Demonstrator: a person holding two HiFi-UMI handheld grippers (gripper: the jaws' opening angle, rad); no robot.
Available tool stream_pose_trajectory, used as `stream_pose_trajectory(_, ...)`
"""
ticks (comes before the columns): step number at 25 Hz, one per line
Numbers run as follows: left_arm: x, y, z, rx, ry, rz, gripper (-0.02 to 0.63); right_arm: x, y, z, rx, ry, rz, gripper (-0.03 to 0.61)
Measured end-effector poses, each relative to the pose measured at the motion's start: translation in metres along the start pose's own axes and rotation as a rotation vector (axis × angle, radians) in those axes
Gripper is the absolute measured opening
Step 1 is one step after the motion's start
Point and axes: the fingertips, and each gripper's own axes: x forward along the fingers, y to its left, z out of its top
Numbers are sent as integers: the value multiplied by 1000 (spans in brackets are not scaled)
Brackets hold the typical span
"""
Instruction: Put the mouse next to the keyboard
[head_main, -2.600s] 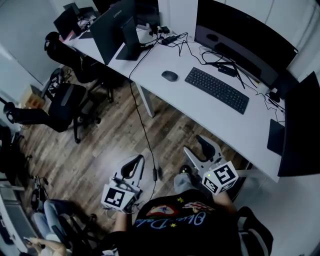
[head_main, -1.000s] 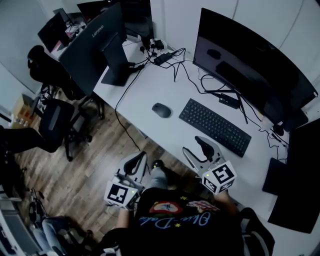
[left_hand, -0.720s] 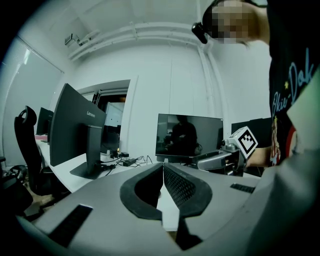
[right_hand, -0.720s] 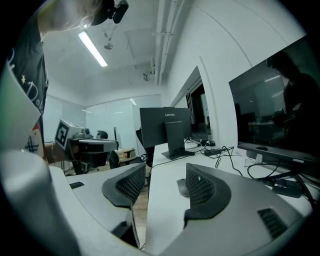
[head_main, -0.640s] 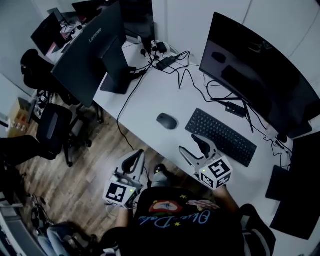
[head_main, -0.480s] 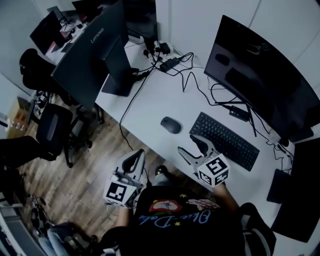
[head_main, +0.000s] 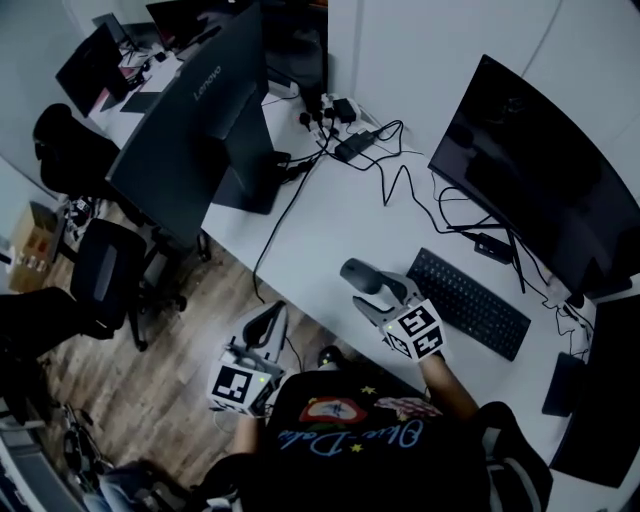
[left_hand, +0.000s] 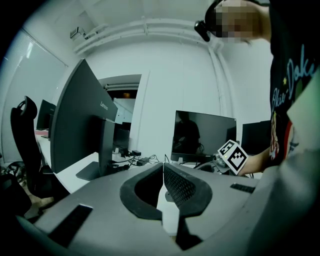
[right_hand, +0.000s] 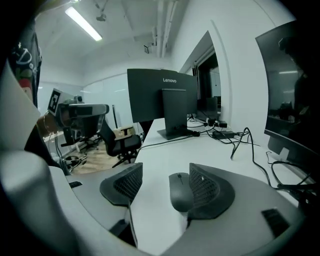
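R gripper (right_hand: 162, 175) jaws wide apart, just been opening; mouse (right_hand: 180, 192) sits on white desk (head_main: 330, 220) btwn them, close by one jaw, not squeezed; keyboard (head_main: 468, 303) near it; L gripper (left_hand: 163, 167) jaws together, empty.

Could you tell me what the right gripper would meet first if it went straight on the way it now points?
Most likely the mouse. It lies on the desk between the jaws of the right gripper, which have just been opening, and is nearer one jaw.
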Motion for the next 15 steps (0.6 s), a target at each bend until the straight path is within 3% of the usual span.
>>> stream_pose_trajectory(8,34,13,5,1,2,-85,3,44,-25,-40,-13,177,-30,279)
stream_pose_trajectory(15,41,26,4,-16,11,-94,3,62,-32,-58,-41,300,-10,290)
